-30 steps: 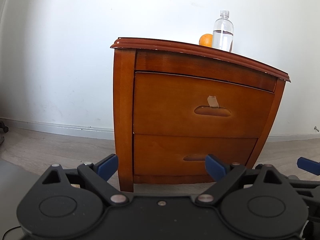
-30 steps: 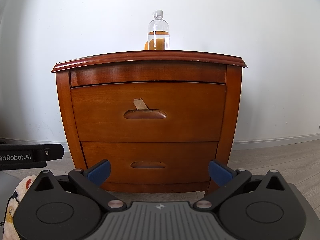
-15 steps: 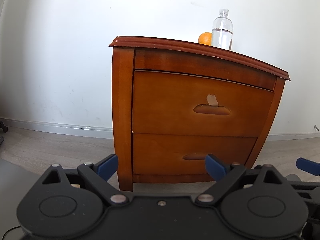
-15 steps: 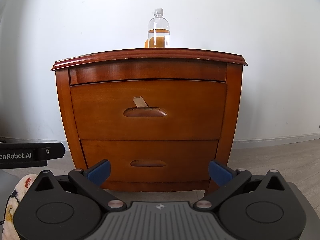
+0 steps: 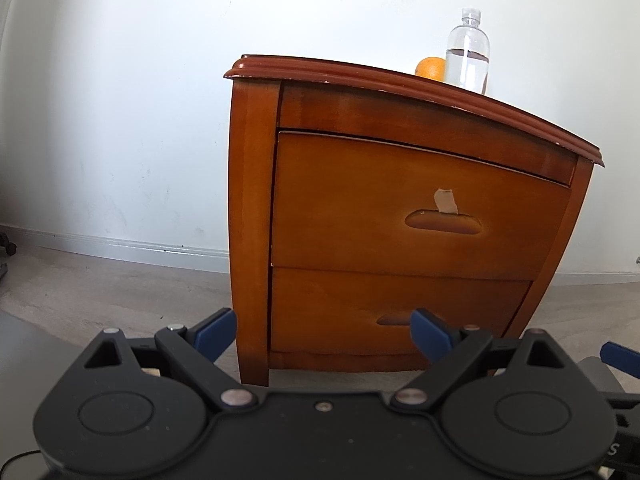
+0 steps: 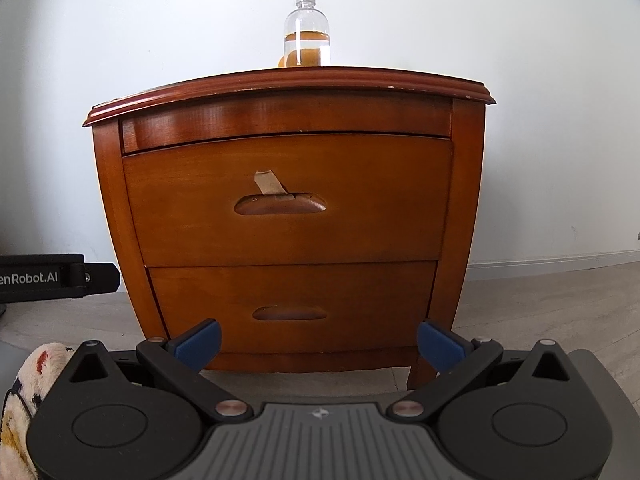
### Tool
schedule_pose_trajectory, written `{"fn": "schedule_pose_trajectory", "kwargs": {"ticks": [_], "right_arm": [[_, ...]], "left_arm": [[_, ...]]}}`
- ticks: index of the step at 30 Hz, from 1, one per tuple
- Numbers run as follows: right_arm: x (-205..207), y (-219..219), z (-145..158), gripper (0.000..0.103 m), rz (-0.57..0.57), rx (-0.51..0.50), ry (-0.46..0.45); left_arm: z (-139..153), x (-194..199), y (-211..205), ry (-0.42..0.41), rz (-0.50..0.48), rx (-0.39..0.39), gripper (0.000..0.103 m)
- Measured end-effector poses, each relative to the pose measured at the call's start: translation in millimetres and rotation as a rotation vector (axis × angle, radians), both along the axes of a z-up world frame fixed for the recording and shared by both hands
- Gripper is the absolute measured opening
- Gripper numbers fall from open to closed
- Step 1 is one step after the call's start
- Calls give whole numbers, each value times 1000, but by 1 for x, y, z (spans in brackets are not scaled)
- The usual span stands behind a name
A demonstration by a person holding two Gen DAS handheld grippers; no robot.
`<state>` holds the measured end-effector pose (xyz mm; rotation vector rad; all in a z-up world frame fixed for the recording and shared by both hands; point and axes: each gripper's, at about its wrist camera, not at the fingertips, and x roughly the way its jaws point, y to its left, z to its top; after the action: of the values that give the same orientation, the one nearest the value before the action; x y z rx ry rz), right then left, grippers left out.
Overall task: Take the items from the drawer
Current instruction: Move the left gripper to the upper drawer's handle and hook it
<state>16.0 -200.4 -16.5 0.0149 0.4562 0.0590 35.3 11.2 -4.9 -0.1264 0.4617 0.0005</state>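
A brown wooden nightstand [image 5: 252, 208] [image 6: 464, 200] stands against a white wall with both drawers shut. The top drawer [image 5: 360, 204] [image 6: 192, 208] has a carved handle recess [image 5: 442, 223] [image 6: 280, 204] with a scrap of tape above it. The bottom drawer [image 5: 328, 304] [image 6: 380, 296] has a smaller recess [image 6: 290, 313]. My left gripper [image 5: 324, 334] is open, empty, and held short of the cabinet's lower left front. My right gripper [image 6: 319, 342] is open and empty too, centred before the bottom drawer. What the drawers hold is hidden.
On the nightstand top stand a clear water bottle [image 5: 468, 56] [image 6: 307, 34] and an orange [image 5: 431, 68] partly behind it. Grey wood floor [image 5: 100, 296] and a white baseboard run along the wall. A patterned cloth object [image 6: 24, 392] lies at the lower left.
The left wrist view has drifted slightly, so the nightstand sits a little higher and nearer. The right wrist view is nearly unchanged. Both grippers stay open.
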Motion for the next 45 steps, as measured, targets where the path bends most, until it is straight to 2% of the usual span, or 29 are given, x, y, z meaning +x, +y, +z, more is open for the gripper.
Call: {"fn": "schedule_pose_trajectory", "kwargs": {"ticks": [7, 12, 21, 30, 33, 35, 41, 43, 45], "right_arm": [[28, -4, 1, 103, -26, -50, -15], [55, -9, 6, 103, -38, -68, -42], [106, -14, 10, 103, -63, -164, -84], [149, -23, 9, 103, -60, -176, -87], [157, -29, 9, 103, -69, -168, -81], [160, -35, 9, 103, -81, -160, -79], [166, -50, 7, 103, -116, -161, -68], [166, -54, 6, 103, -124, -161, -65], [167, -57, 6, 103, -130, -158, -63]], "left_arm": [[-9, 32, -3, 9, -42, -114, 94], [-15, 59, -6, -11, -71, -228, 93], [-27, 103, -26, -21, -156, -331, 87], [-34, 130, -41, -106, -241, -384, 74], [-36, 139, -45, -109, -256, -410, 63], [-38, 143, -48, -116, -279, -438, 56], [-44, 150, -53, -153, -344, -545, 52], [-45, 151, -54, -180, -349, -583, 46], [-46, 151, -54, -207, -350, -623, 45]]}}
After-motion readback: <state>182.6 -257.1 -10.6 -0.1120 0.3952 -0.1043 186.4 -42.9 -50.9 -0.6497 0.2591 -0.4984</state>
